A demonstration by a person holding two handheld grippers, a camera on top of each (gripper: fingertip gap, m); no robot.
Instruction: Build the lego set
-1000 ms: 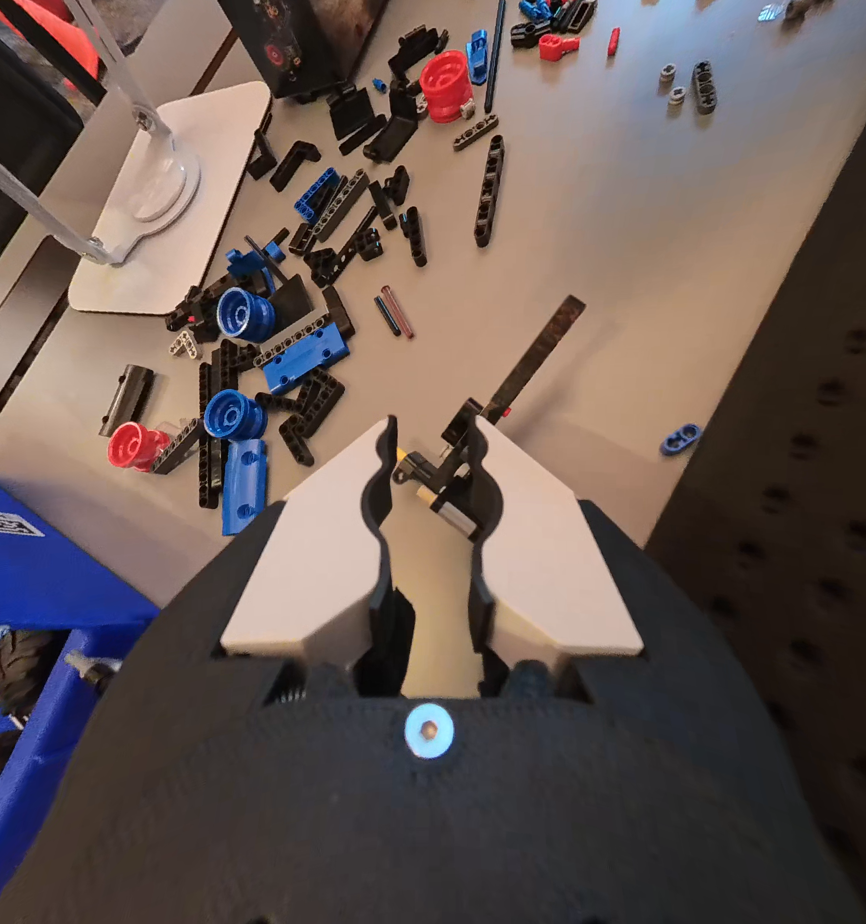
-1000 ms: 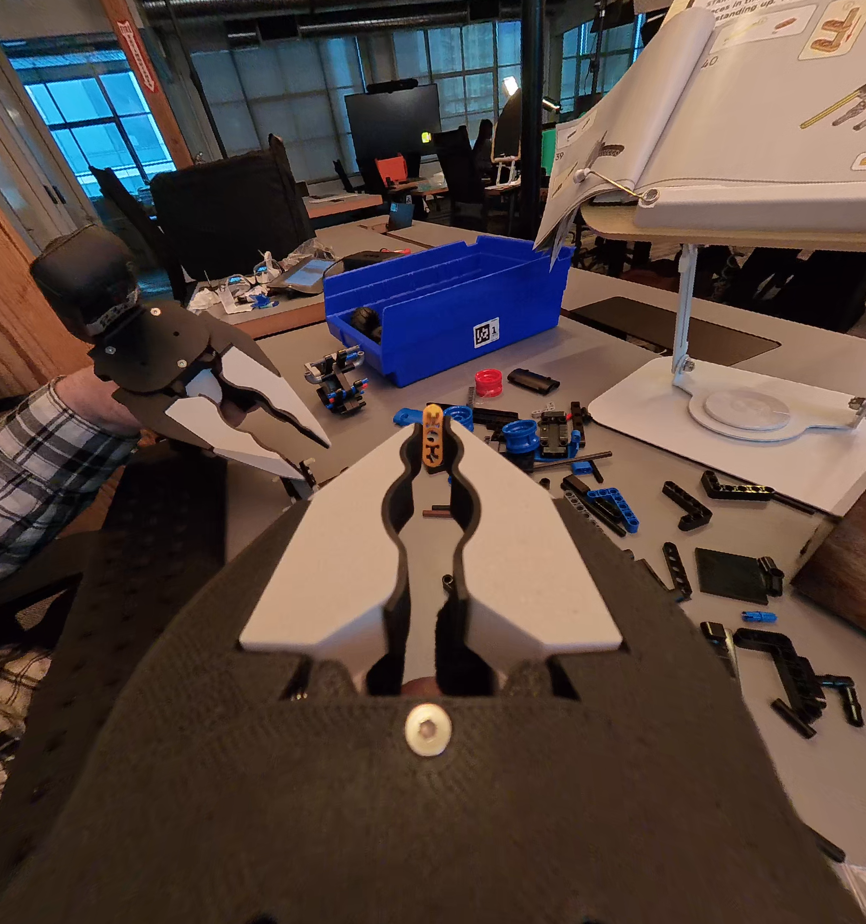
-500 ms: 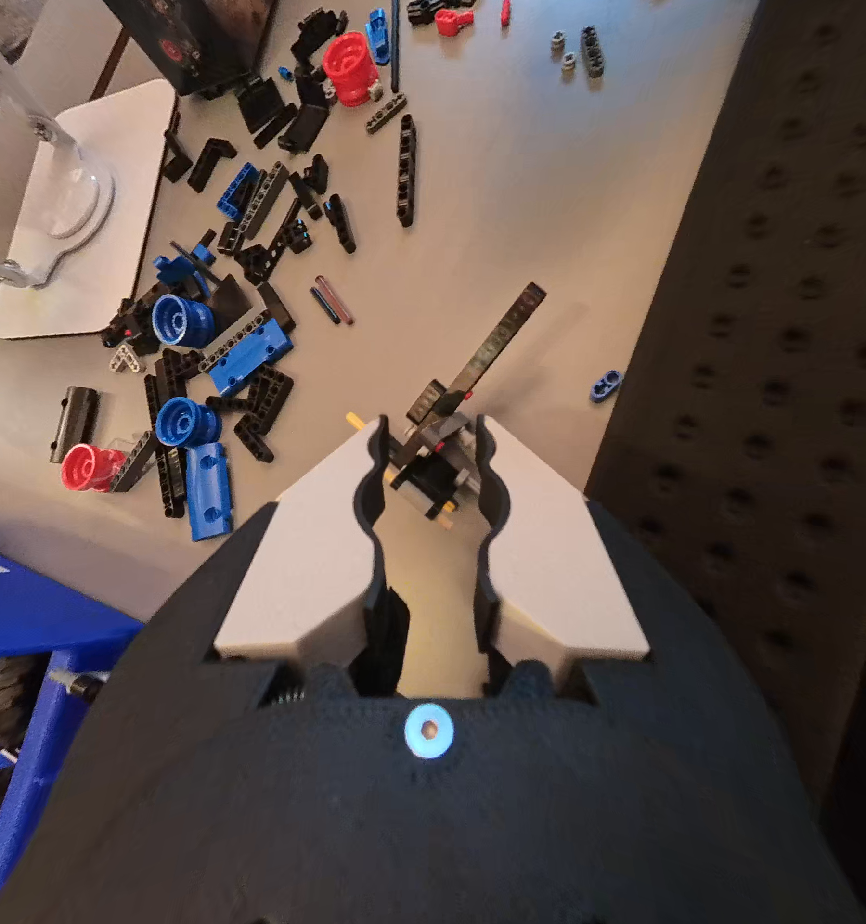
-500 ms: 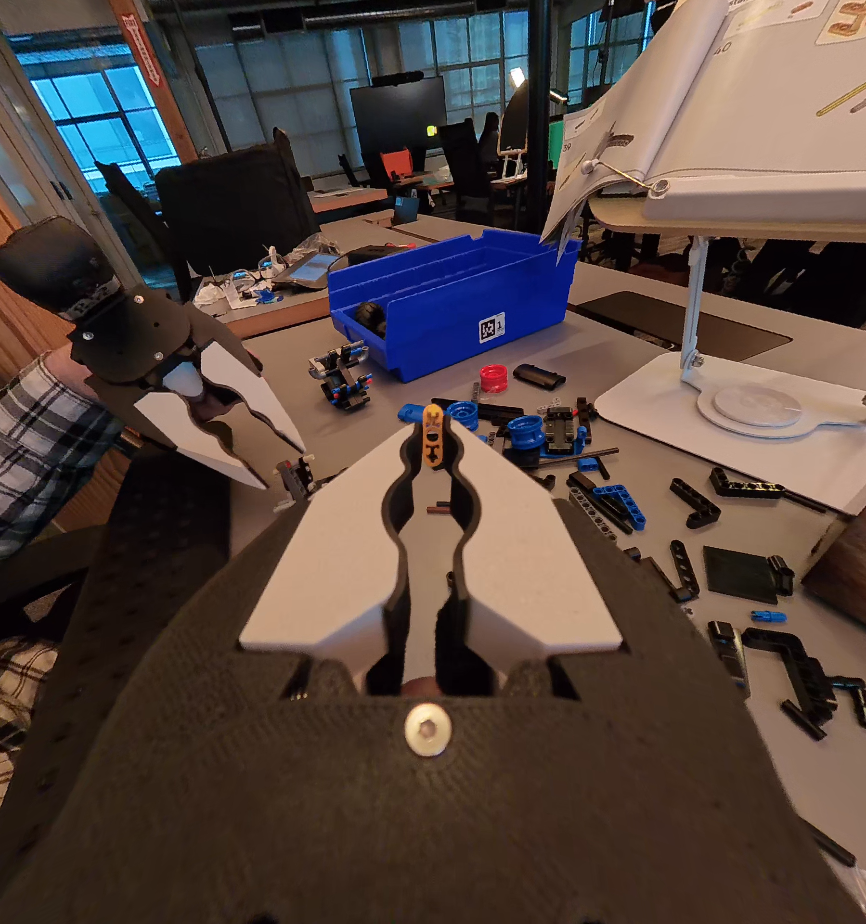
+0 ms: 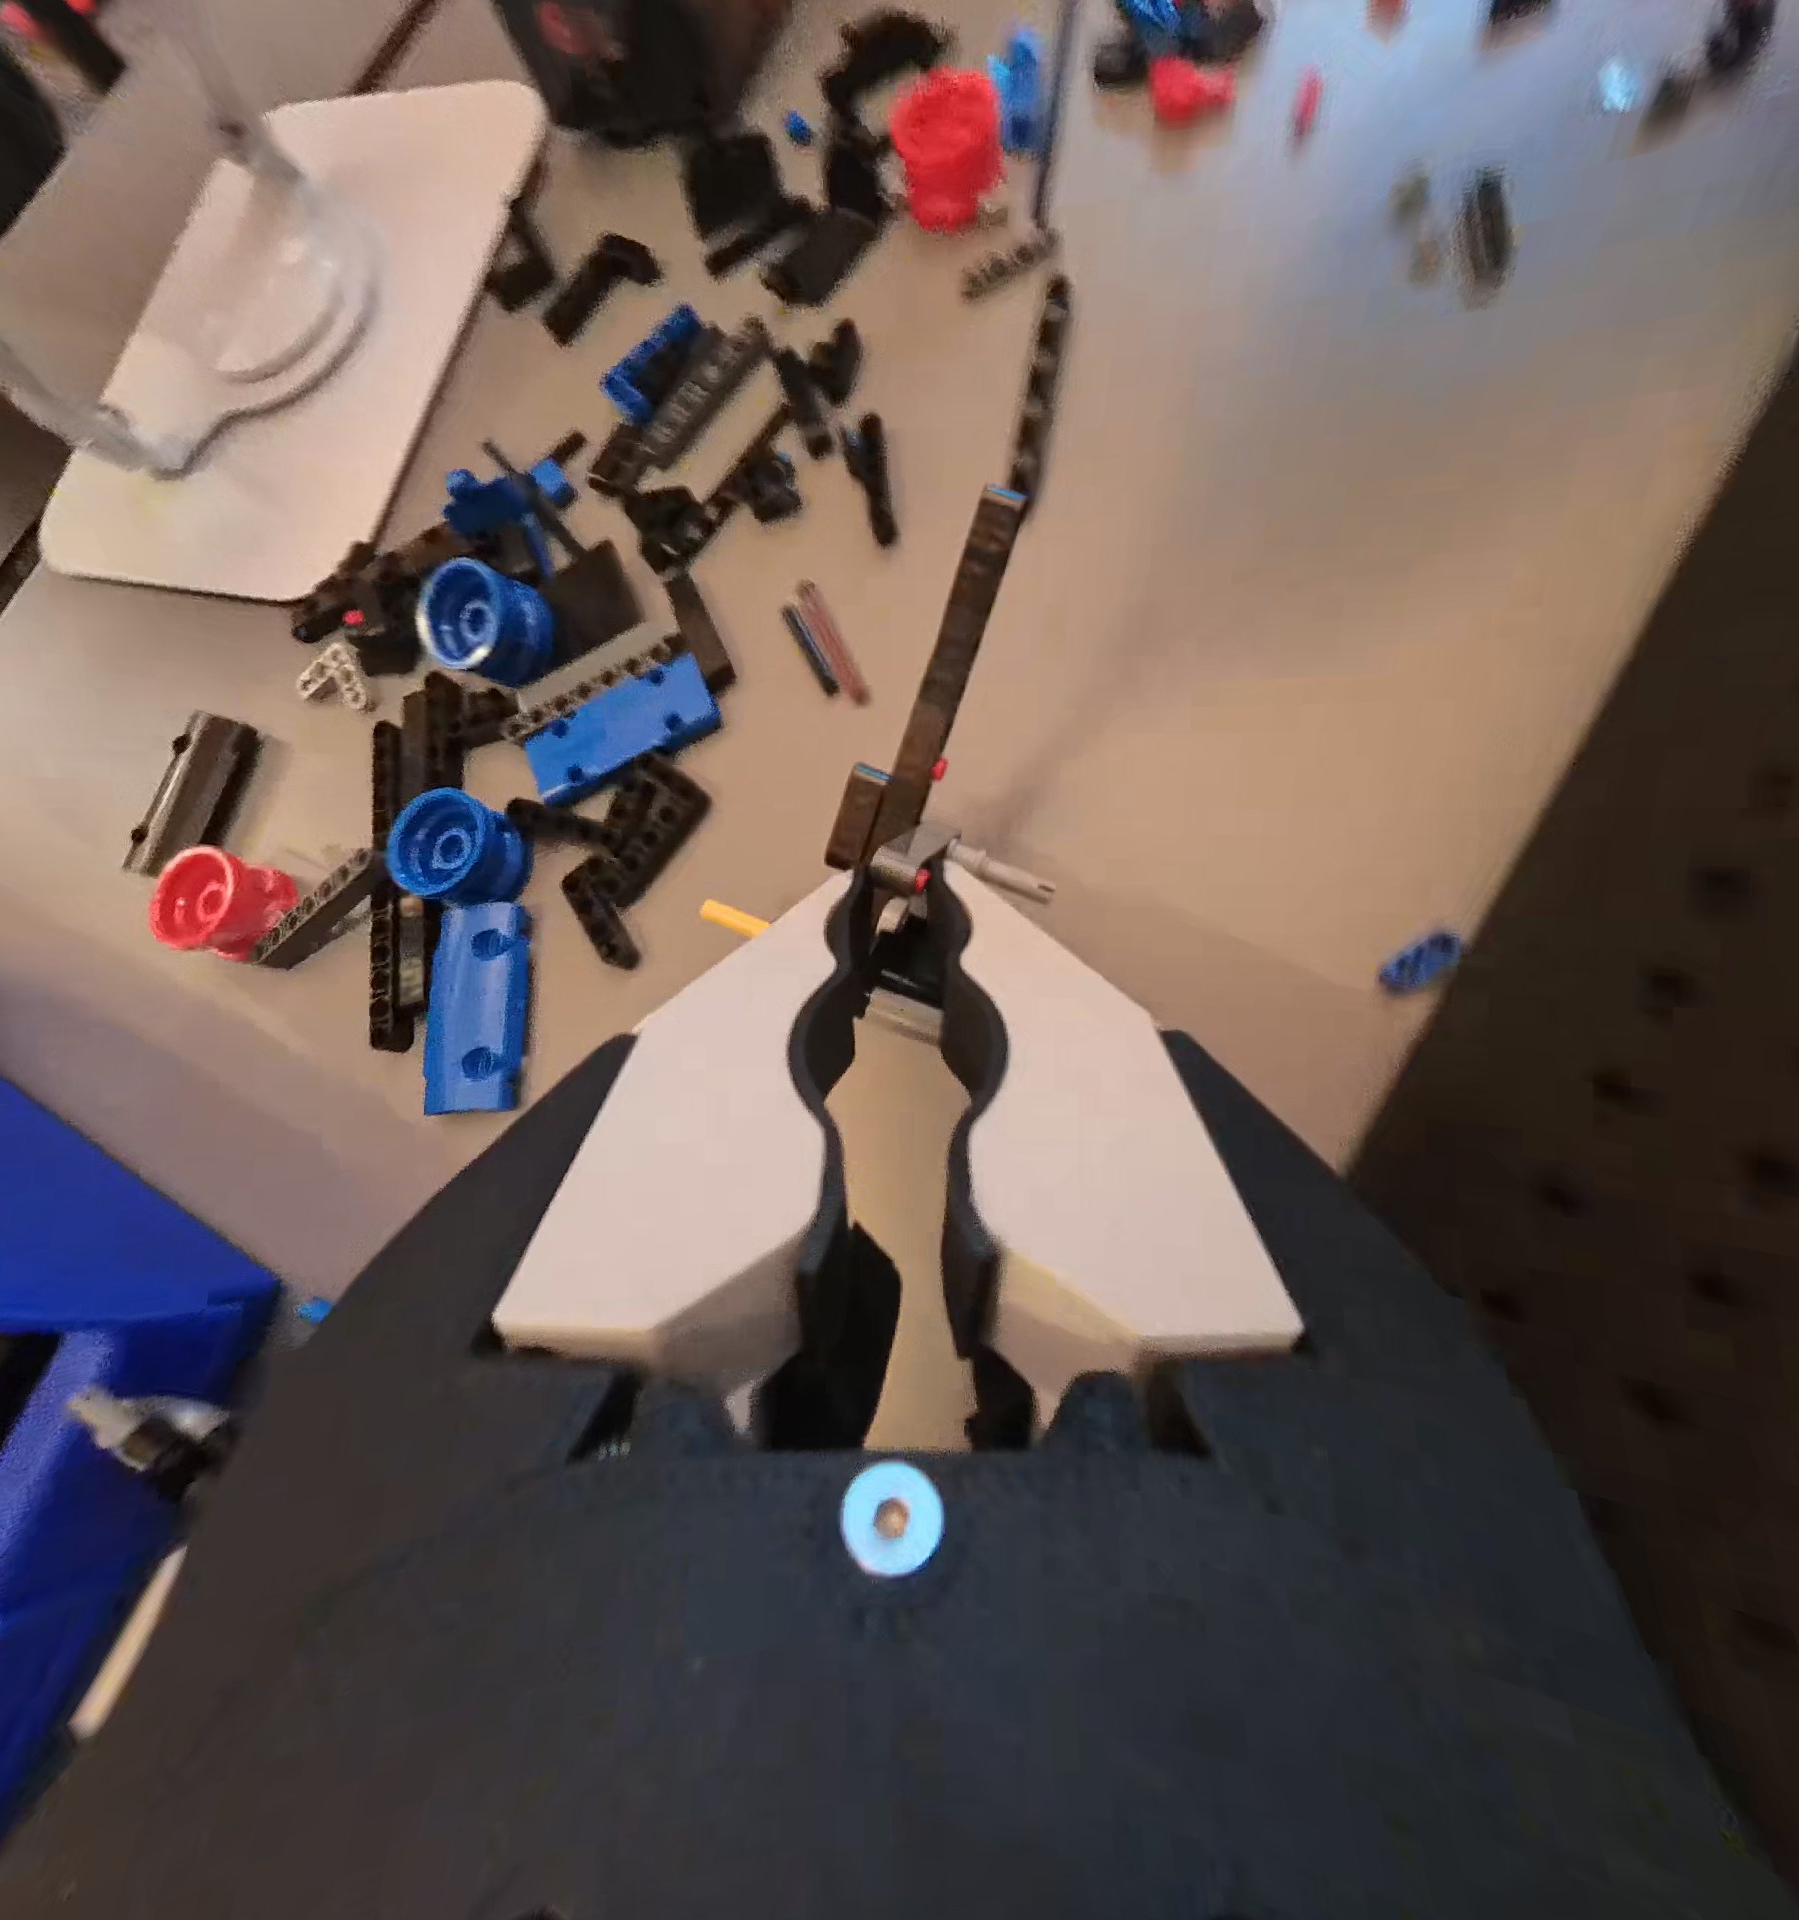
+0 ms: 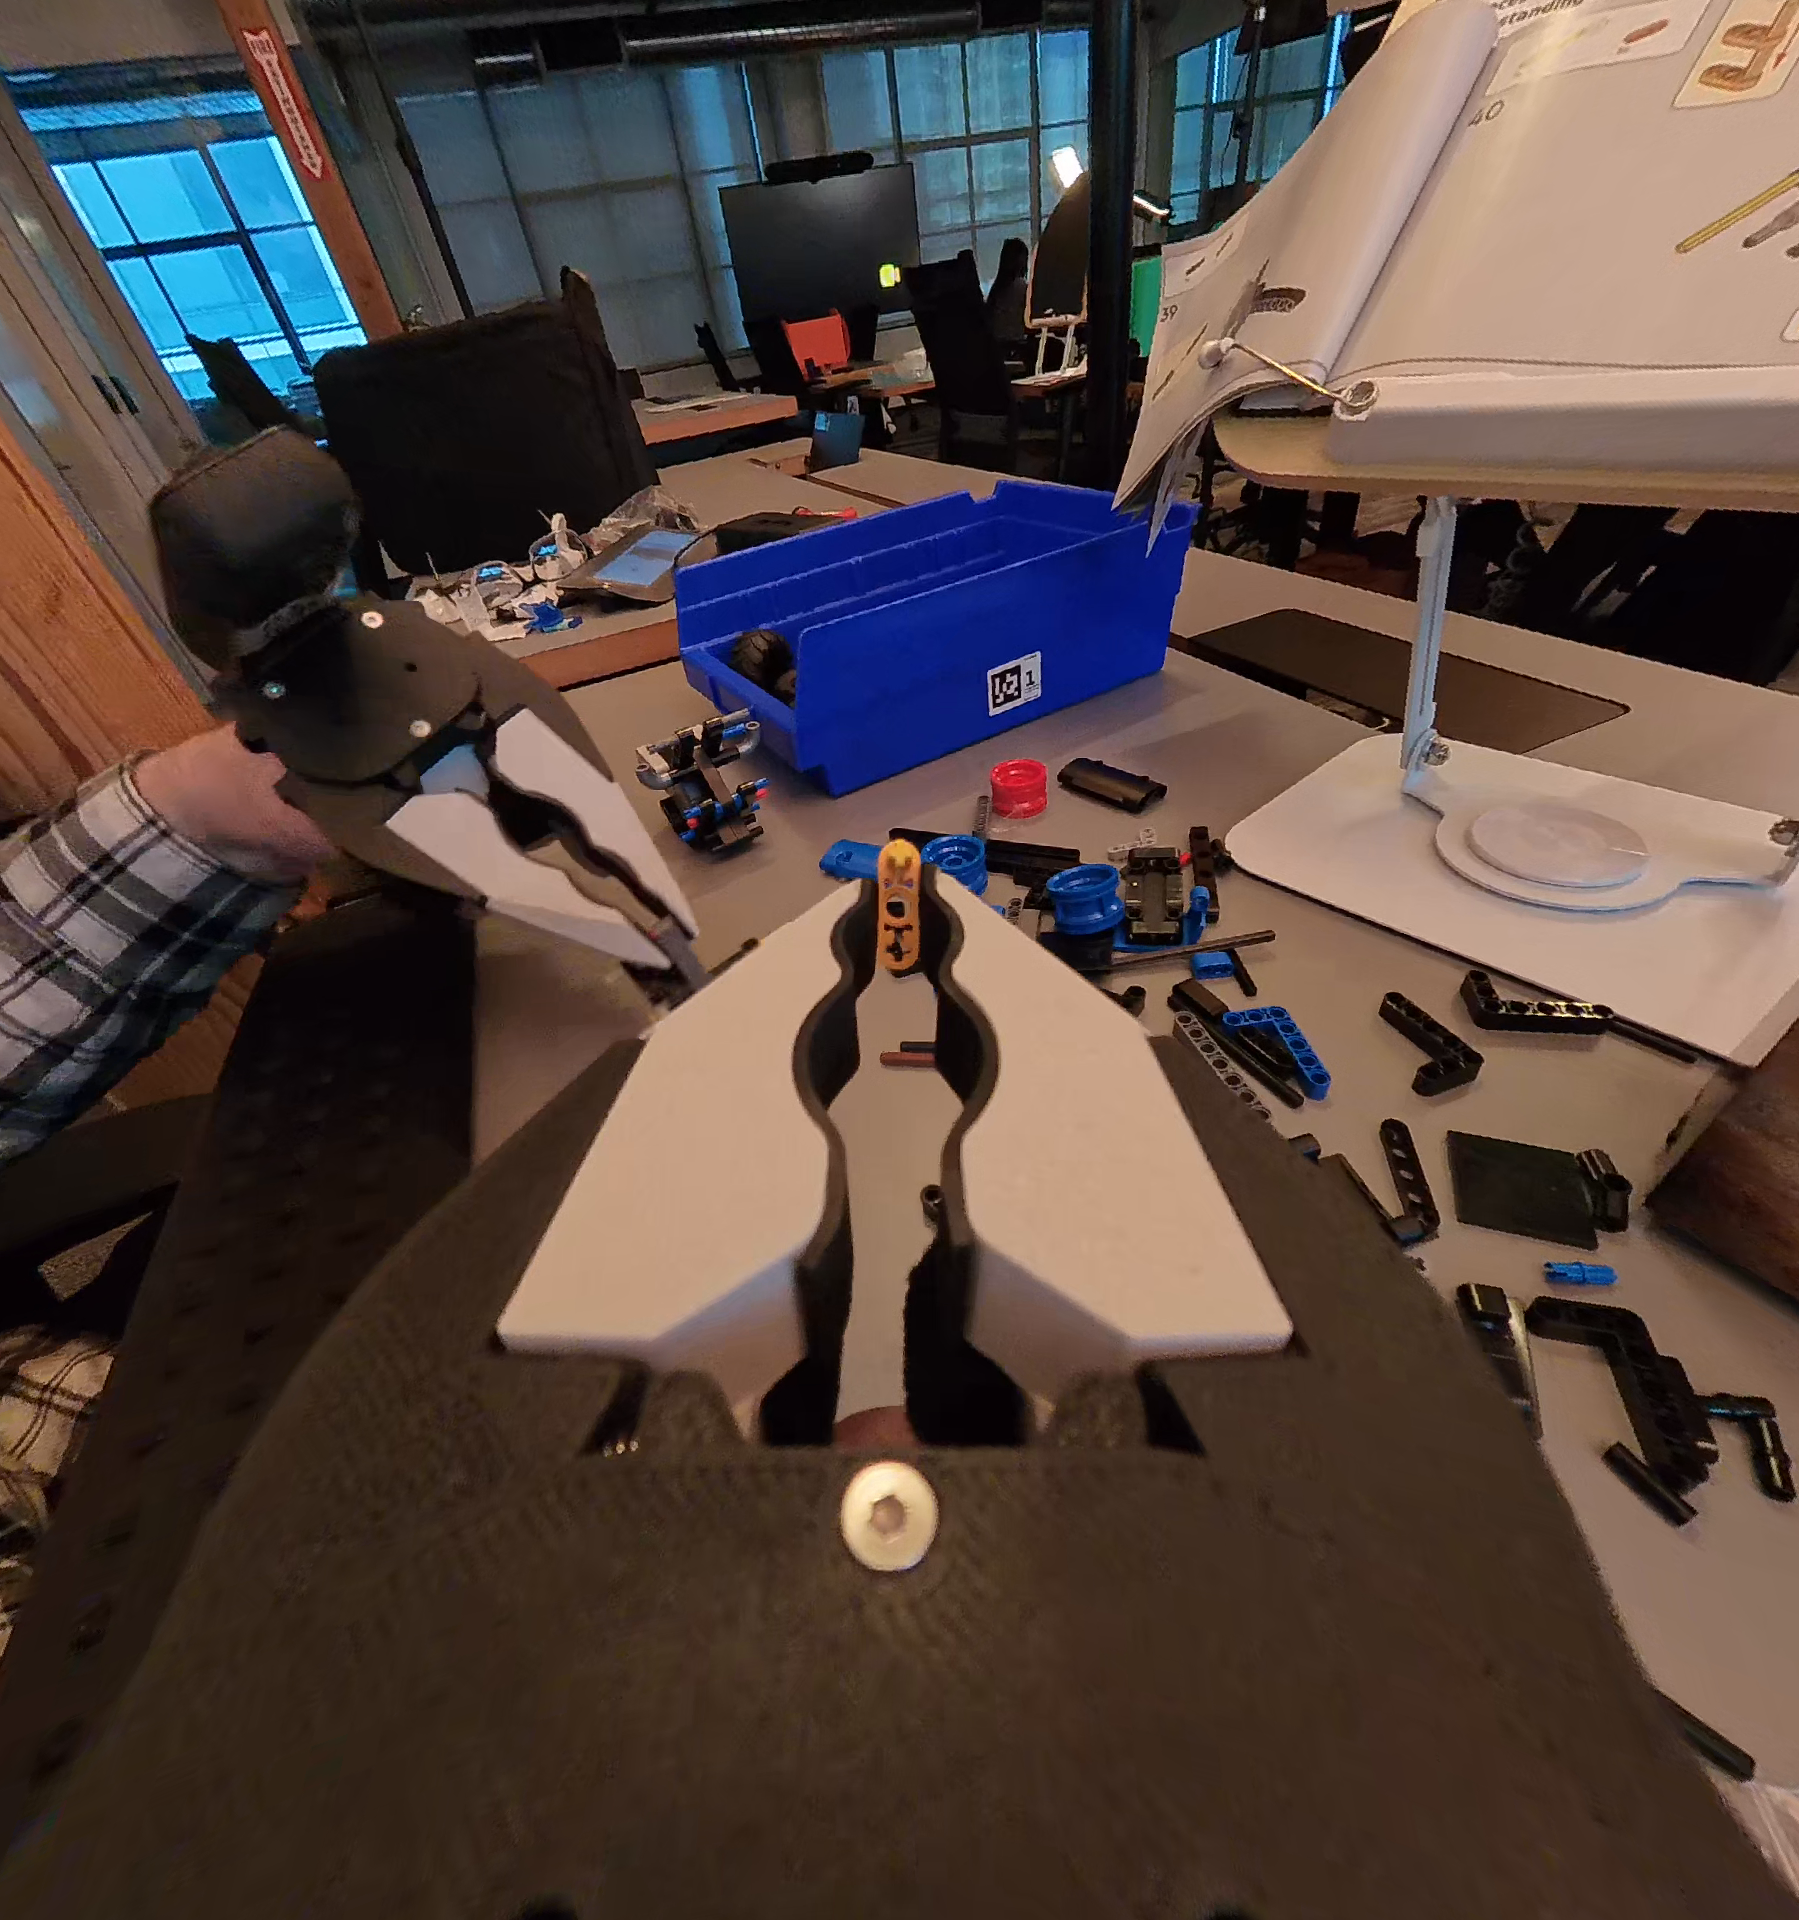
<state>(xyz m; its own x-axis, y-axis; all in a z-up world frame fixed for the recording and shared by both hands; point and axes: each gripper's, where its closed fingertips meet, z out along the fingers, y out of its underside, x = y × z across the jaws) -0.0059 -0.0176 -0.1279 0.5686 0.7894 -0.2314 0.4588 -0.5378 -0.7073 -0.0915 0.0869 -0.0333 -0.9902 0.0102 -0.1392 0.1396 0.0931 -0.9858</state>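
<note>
Grey tabletop (image 6: pixel 1290 727) in an open office carries loose Lego pieces: black beams, blue and red wheel hubs (image 5: pixel 455 844), a blue bin (image 6: pixel 936 634), and a white stand (image 6: pixel 1497 862) holding an open instruction booklet (image 6: pixel 1601 208). Right gripper (image 6: pixel 897 914) has its jaws closed on a short orange beam (image 6: pixel 897 906), pinched at the very tips; the beam's long axis runs forward along the fingers, so one end pokes out past them. Left gripper (image 5: pixel 900 935) has its jaws closed on a small black and grey sub-assembly (image 5: pixel 900 883), also held at the tips. From that sub-assembly a long black beam (image 5: pixel 962 634) runs straight ahead and away from the left jaws, a grey axle (image 5: pixel 1009 883) juts out to the right of them, and a yellow axle (image 5: pixel 731 914) pokes out to the left. In the right wrist view, the left gripper (image 6: pixel 656 935) sits to the left of the right jaws and just beside them, angled down and toward them, with a plaid sleeve (image 6: pixel 74 935) behind it. What it holds is mostly hidden there by the right gripper's fingers. By my reading, the orange beam is meant to join the sub-assembly, so it must travel leftward from the right jaws. Both pieces are near each other but apart. Which hole or axle takes the beam cannot be told.
</note>
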